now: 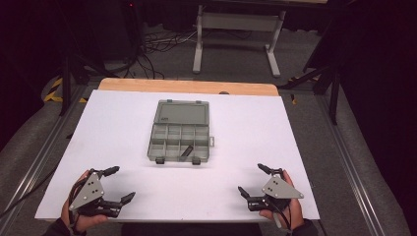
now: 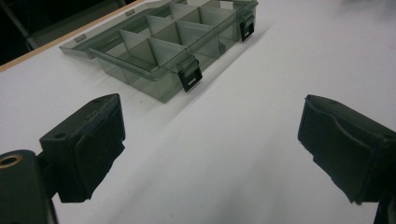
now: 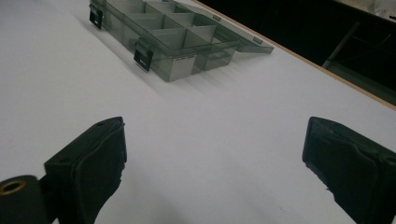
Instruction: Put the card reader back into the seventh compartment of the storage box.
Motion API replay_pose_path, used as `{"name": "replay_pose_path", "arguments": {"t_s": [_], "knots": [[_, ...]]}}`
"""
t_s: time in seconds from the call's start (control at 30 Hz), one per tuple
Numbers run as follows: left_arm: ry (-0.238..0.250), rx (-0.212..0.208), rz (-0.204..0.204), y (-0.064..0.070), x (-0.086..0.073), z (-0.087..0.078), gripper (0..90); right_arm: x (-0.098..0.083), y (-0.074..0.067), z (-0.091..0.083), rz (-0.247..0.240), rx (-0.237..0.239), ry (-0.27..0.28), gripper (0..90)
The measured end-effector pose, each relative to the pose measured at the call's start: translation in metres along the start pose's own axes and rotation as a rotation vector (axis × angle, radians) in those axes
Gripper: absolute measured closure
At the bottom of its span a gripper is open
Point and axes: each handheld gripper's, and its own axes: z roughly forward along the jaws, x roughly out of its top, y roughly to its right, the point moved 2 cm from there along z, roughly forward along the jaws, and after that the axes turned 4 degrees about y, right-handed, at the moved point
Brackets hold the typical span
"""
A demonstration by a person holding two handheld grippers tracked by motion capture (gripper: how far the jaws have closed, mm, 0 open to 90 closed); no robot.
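A smoky clear plastic organizer box [image 1: 178, 136] lies open mid-table, lid flat behind its divided tray; a small dark item [image 1: 185, 152] sits in a front compartment. My left gripper [image 1: 120, 184] rests near the table's front left corner, open and empty. At the front right my right gripper [image 1: 251, 180] is open too, holding nothing. The left gripper view has the box [image 2: 173, 44] ahead beyond the spread jaws, its black latches toward me. From the right gripper view the box [image 3: 173, 39] lies ahead to the left.
The white table top [image 1: 246, 132] has a wooden strip [image 1: 187, 87] along its far edge. Beyond it stand a grey frame's legs [image 1: 199, 44] and cables on the floor. Metal rails [image 1: 344, 157] run along both sides of the table.
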Motion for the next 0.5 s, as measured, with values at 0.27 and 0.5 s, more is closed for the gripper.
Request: {"name": "replay_pose_path", "arguments": {"t_s": [0.27, 0.5], "knots": [[-0.001, 0.005, -0.004, -0.0013, 0.0001, 0.0003, 8.1, 0.0011, -0.0002, 0.0007, 0.007, 0.001, 0.003, 7.4], [-0.003, 0.004, -0.008, -0.0012, 0.0002, 0.0018, 8.2, 0.0003, 0.0009, -0.0002, 0.009, -0.001, 0.002, 7.4]]}}
